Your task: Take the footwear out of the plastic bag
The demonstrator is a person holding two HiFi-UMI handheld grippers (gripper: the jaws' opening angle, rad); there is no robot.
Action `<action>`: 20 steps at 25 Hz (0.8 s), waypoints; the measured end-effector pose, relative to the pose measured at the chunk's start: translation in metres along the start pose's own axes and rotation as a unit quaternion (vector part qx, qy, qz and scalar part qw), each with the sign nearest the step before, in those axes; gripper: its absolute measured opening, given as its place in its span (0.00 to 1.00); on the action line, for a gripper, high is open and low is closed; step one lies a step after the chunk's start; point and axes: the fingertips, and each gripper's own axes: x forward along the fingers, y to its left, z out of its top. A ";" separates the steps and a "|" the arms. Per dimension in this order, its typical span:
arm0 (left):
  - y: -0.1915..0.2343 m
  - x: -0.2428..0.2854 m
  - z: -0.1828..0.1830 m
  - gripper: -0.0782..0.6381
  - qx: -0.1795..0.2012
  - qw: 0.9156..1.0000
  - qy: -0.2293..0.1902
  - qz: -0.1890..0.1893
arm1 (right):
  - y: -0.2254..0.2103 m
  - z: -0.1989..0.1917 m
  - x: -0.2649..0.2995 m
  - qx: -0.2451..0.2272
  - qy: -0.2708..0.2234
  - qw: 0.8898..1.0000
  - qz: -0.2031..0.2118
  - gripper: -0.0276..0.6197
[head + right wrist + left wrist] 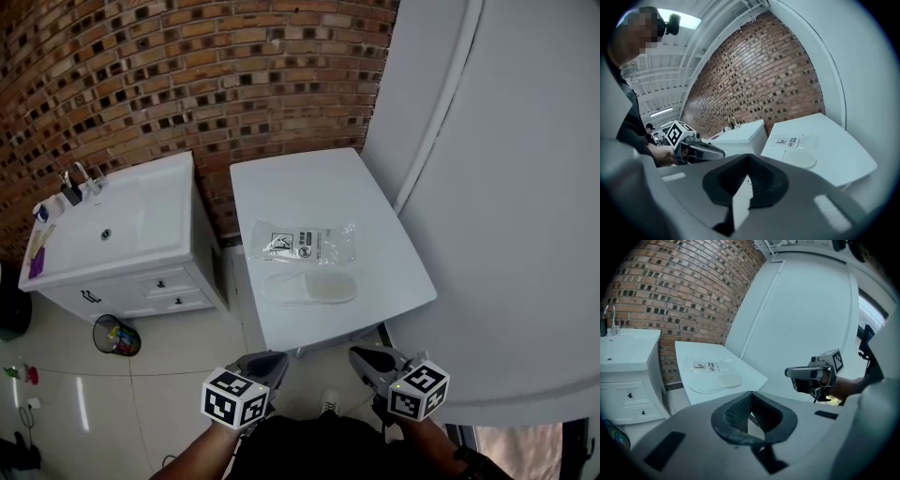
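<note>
Head view: white counter (300, 183) standing end-on to a brick wall (187, 75), with a sink cabinet (112, 234) alongside.
Plastic bag (302, 242): clear, lying flat near the counter's middle, printed label facing up.
Slipper (309, 288): white, lying flat on the counter outside the bag, just beside the bag's near long edge; contact between the two not resolvable.
Bag contents: appears flat and see-through; a second item inside not discernible (too small to confirm).
Left gripper (267, 361): clenched, pads meeting, nothing between them; held low, off the counter's near edge, close to the body.
Right gripper (370, 361): likewise clenched on nothing; level with the left one, well apart from both bag and slipper.
Aim: both gripper views looking across the gap toward the counter, with bag and slipper in sight ahead.
Reason for bag position: laid flat with the label up, probably for stability and easy reading of its open side.
Reason for slipper position: lying parallel to the bag and near its edge, consistent with a short slide or lift out.
Reason for gripper posture: no load carried, so jaws closed and held clear of the work area.
Task condition: footwear lying as the task requires, out of the bag; origin of that placement not determinable from this moment.
</note>
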 end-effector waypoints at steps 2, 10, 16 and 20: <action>0.001 0.003 -0.003 0.12 0.000 1.000 0.004 0.002 | -0.005 -0.004 0.002 0.005 -0.003 1.000 0.001 0.04; 0.016 0.000 0.001 0.12 0.011 1.000 0.005 0.020 | -0.012 -0.014 0.012 0.025 -0.005 1.000 0.005 0.04; 0.013 0.000 0.003 0.12 0.015 1.000 0.004 0.014 | -0.013 -0.014 0.015 0.025 0.001 1.000 0.002 0.04; 0.015 0.000 0.003 0.12 0.015 1.000 0.002 0.012 | -0.011 -0.016 0.015 0.025 0.004 1.000 0.002 0.04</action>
